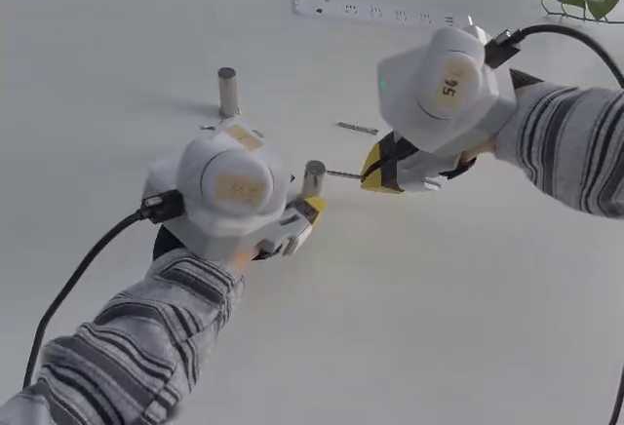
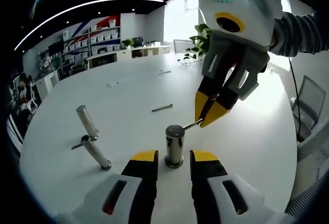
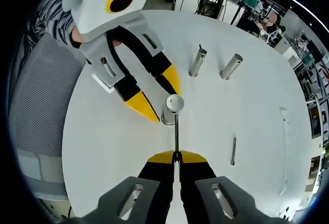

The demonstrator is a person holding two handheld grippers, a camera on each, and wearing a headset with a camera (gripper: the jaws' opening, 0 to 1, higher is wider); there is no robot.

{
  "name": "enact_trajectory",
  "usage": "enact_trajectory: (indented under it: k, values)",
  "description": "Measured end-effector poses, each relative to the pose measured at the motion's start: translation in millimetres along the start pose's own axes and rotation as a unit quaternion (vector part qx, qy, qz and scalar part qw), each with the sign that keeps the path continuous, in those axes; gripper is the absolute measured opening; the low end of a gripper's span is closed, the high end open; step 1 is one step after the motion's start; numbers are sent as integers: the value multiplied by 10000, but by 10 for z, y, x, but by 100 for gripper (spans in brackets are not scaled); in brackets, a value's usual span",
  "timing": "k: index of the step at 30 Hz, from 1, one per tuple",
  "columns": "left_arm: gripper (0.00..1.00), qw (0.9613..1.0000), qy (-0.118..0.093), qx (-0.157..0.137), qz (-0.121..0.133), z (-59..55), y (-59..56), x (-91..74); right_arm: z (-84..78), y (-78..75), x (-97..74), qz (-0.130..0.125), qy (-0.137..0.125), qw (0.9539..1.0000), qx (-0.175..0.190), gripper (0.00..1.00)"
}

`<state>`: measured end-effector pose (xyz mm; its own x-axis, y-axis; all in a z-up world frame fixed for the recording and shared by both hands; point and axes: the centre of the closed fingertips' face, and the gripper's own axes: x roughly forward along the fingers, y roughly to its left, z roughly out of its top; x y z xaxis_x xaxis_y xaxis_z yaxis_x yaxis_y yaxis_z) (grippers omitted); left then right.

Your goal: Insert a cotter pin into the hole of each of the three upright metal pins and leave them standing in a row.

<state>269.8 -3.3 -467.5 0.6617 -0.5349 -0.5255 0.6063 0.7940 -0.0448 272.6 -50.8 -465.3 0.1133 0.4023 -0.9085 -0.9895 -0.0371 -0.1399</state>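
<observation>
Your right tongs [image 3: 176, 156] are clenched on a cotter pin [image 3: 176, 131], and its free end reaches the top of the near metal pin [image 3: 172, 108]. Your left tongs [image 2: 175, 158] are released, with one jaw on each side of that pin's foot and a thin gap on both sides.

Beyond the near pin, a second metal pin [image 3: 197, 62] and a third metal pin [image 3: 231, 66] stand close together, well apart from it. A spare cotter pin [image 1: 357, 128] lies flat near the near pin, on your right tongs' side.

The counter [image 1: 439, 328] is bare white around the near pin. A power strip [image 1: 380, 11] lies far past it, and the counter's curved edge runs behind your left tongs.
</observation>
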Motion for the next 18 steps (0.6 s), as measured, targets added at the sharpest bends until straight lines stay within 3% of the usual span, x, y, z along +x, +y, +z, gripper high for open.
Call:
enact_trajectory:
  k: [18]
  values:
    - [13,9999,70,-100,65,-39,-1,98,27,31,-7,-10,-10,10000,-45,0]
